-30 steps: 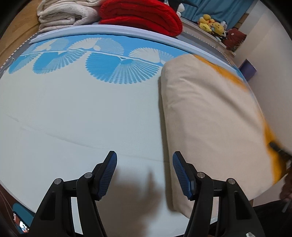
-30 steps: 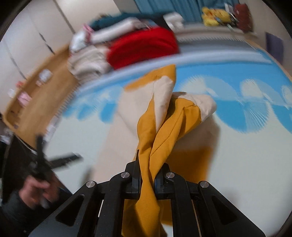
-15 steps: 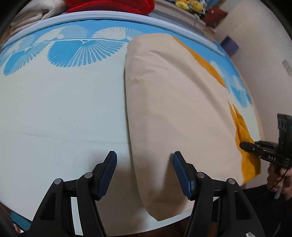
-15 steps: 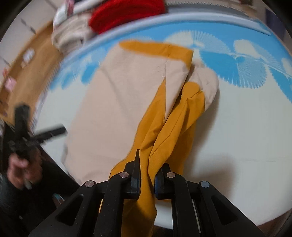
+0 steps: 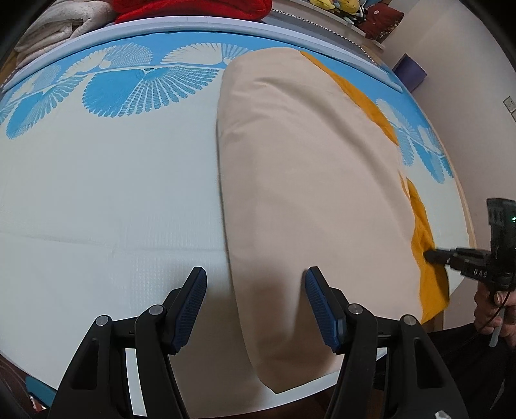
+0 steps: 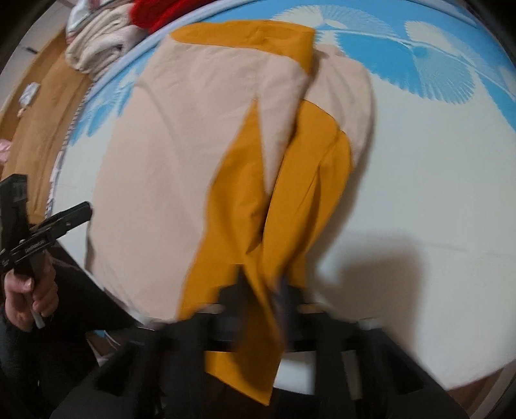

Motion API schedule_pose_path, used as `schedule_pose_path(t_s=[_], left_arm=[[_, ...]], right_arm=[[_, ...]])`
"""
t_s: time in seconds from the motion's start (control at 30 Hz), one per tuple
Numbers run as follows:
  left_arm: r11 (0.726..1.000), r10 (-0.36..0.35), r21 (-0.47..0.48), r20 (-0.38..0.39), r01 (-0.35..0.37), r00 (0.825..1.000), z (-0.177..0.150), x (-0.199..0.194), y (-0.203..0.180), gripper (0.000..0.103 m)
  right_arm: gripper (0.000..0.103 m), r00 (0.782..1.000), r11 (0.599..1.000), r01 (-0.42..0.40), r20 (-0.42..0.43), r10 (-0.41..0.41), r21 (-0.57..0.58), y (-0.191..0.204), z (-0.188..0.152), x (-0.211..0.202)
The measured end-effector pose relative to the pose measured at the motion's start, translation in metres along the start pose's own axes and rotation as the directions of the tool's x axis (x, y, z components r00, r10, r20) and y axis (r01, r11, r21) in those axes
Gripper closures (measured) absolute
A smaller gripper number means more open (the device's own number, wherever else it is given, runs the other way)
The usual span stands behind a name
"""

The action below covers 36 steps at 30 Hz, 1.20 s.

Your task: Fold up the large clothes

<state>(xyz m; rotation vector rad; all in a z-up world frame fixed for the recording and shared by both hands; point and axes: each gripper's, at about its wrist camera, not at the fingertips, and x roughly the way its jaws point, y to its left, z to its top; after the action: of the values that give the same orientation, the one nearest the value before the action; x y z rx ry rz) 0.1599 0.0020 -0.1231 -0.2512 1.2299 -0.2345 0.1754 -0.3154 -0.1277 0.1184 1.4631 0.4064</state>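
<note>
Right tongs (image 6: 262,290) clamped on mustard edge of beige cloth (image 5: 306,180); left tongs (image 5: 256,298) apart, empty.

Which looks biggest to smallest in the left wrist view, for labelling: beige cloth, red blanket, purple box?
1. beige cloth, much the largest, though nearest the camera
2. red blanket, cut by the frame edge
3. purple box, smallest, far off

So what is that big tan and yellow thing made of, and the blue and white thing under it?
The tan and yellow garment looks like thin woven cloth, maybe cotton: matte, creasing and bunching softly. The blue and white bed cover under it seems a smooth mat with a fine dimpled texture, perhaps woven or plastic; hard to tell which.
</note>
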Motion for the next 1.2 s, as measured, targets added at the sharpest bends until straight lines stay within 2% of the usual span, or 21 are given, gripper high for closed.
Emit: schedule_pose_path(t_s=[0.07, 0.13, 0.17, 0.27, 0.33, 0.4, 0.5, 0.57, 0.6, 0.63, 0.67, 0.73, 0.83, 0.97, 1.1, 1.17, 1.2], left_arm=[[1.000, -0.016, 0.011, -0.006, 0.016, 1.000, 0.000, -0.001, -0.004, 0.044], [0.999, -0.038, 0.026, -0.021, 0.038, 0.999, -0.003, 0.000, -0.008, 0.044], [0.998, -0.044, 0.045, -0.041, 0.046, 0.998, -0.005, 0.003, -0.011, 0.044], [0.992, 0.031, 0.124, -0.154, -0.011, 0.988, -0.017, 0.029, -0.017, 0.042], [0.987, 0.054, 0.158, -0.237, -0.016, 0.970, -0.028, 0.049, -0.020, 0.042], [0.978, 0.065, 0.208, -0.276, -0.006, 0.959, -0.034, 0.055, -0.028, 0.042], [0.979, 0.043, 0.206, -0.283, 0.017, 0.958, -0.031, 0.048, -0.032, 0.041], [0.985, -0.006, 0.164, -0.278, 0.054, 0.961, -0.023, 0.038, -0.028, 0.041], [0.987, -0.026, 0.148, -0.261, 0.067, 0.965, -0.017, 0.032, -0.025, 0.041], [0.988, -0.040, 0.137, -0.243, 0.076, 0.969, -0.011, 0.027, -0.023, 0.041], [0.989, -0.062, 0.117, -0.218, 0.089, 0.974, -0.001, 0.022, -0.020, 0.040], [0.992, -0.099, 0.059, -0.180, 0.112, 0.979, 0.018, 0.019, -0.012, 0.035], [0.981, -0.188, -0.082, -0.153, 0.177, 0.970, 0.050, 0.033, 0.008, 0.035], [0.956, -0.246, -0.201, -0.153, 0.214, 0.957, 0.080, 0.068, 0.032, 0.032], [0.898, -0.366, -0.310, -0.128, 0.313, 0.922, 0.099, 0.102, 0.051, 0.026], [0.886, -0.387, -0.318, -0.110, 0.337, 0.915, 0.104, 0.113, 0.053, 0.027], [0.885, -0.389, -0.317, -0.102, 0.340, 0.916, 0.106, 0.116, 0.049, 0.029]], right_arm=[[0.097, 0.998, 1.000, 0.007, 0.063, -0.006, -0.019, 0.002, 0.000, -0.008], [0.097, 0.996, 1.000, 0.009, 0.093, -0.010, 0.004, -0.002, 0.004, -0.014], [0.097, 0.995, 0.999, 0.037, 0.094, -0.038, 0.009, -0.003, 0.005, -0.013], [0.097, 0.995, 0.995, 0.095, 0.025, -0.095, 0.013, -0.005, 0.005, 0.003], [0.095, 0.993, 0.993, 0.118, -0.011, -0.118, -0.004, -0.005, 0.004, 0.014], [0.088, 0.989, 0.990, 0.138, -0.049, -0.139, -0.013, -0.006, 0.001, 0.025], [0.065, 0.986, 0.988, 0.154, -0.071, -0.153, 0.004, -0.012, 0.005, 0.029], [0.055, 0.992, 0.991, 0.124, -0.025, -0.123, 0.055, -0.020, 0.010, 0.019], [0.053, 0.995, 0.992, 0.093, 0.017, -0.095, 0.090, -0.025, 0.013, 0.013], [0.045, 0.996, 0.990, 0.061, 0.053, -0.068, 0.124, -0.030, 0.016, 0.007], [0.037, 0.996, 0.989, 0.037, 0.077, -0.049, 0.146, -0.034, 0.020, 0.004], [0.030, 0.995, 0.986, -0.004, 0.100, -0.013, 0.169, -0.038, 0.026, 0.005], [0.030, 0.999, 0.981, -0.030, 0.042, 0.023, 0.192, -0.043, 0.036, 0.028], [0.030, 0.999, 0.972, -0.034, -0.002, 0.036, 0.231, -0.046, 0.052, 0.055], [0.031, 0.999, 0.964, -0.042, -0.001, 0.044, 0.261, -0.053, 0.059, 0.072], [0.050, 0.998, 0.965, -0.056, 0.010, 0.056, 0.255, -0.052, 0.062, 0.077], [0.056, 0.998, 0.965, -0.065, 0.017, 0.063, 0.253, -0.054, 0.062, 0.078]])
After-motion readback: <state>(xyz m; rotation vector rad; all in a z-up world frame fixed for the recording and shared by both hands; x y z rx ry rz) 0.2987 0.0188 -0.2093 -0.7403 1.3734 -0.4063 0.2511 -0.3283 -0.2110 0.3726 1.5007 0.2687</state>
